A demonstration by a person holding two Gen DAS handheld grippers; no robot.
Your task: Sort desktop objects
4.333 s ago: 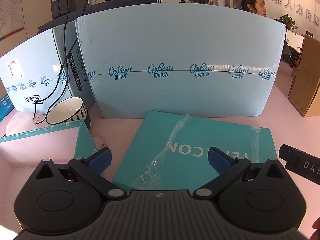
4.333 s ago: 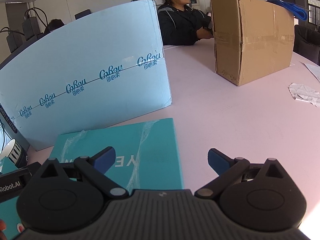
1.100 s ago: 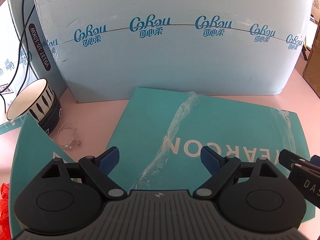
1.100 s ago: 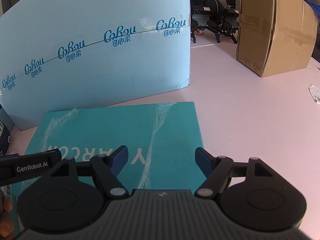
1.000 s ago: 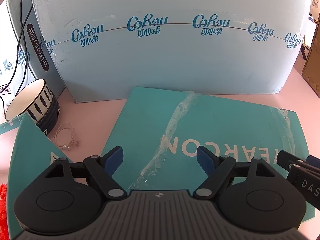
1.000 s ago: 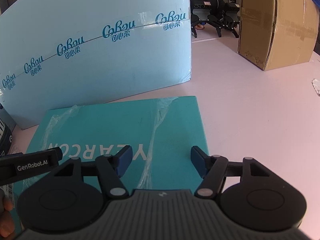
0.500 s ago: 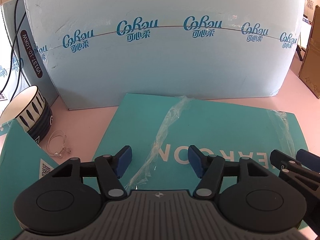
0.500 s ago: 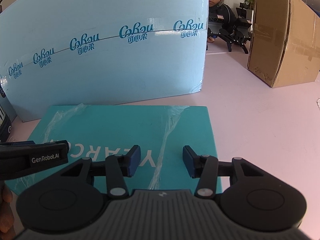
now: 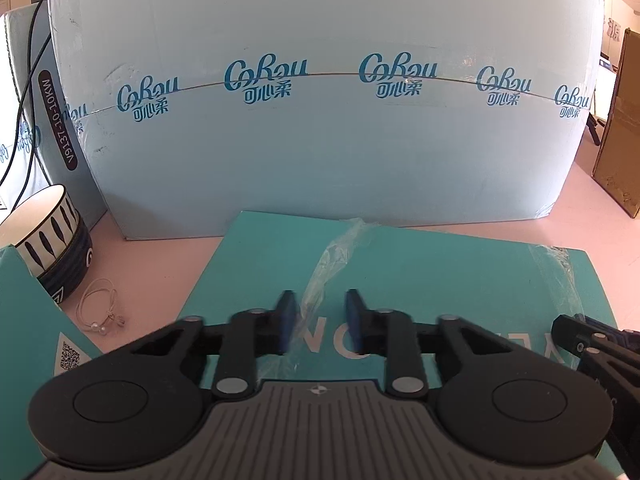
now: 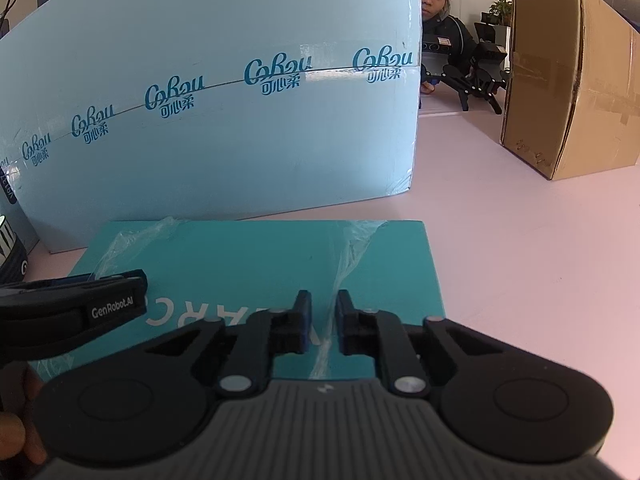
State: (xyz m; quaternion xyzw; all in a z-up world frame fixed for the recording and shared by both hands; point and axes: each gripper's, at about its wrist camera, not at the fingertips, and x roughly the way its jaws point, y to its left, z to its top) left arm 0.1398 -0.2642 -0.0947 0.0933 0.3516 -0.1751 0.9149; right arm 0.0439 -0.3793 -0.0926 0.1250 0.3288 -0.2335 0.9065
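A flat teal box [image 9: 440, 272] with white lettering and loose clear wrap lies on the pink table, also in the right wrist view [image 10: 248, 256]. My left gripper [image 9: 320, 312] hovers over its near left part. Its blue pads are closing, drawn almost together, with only the box top behind them. My right gripper [image 10: 324, 312] hangs over the box's near right part. Its jaws are closing too, a narrow slit left and nothing in it. Each gripper's tip shows in the other's view.
A tall light-blue carton [image 9: 320, 140] walls off the back. At left are a striped bowl [image 9: 44, 232], a thin beaded cord [image 9: 100, 304] and another teal box [image 9: 32, 320]. A brown carton [image 10: 568, 92] stands at right, with a person [image 10: 440, 0] behind.
Both grippers' jaws have come from wide apart to nearly together. Both views have crept slightly closer to the teal box, which has not moved.
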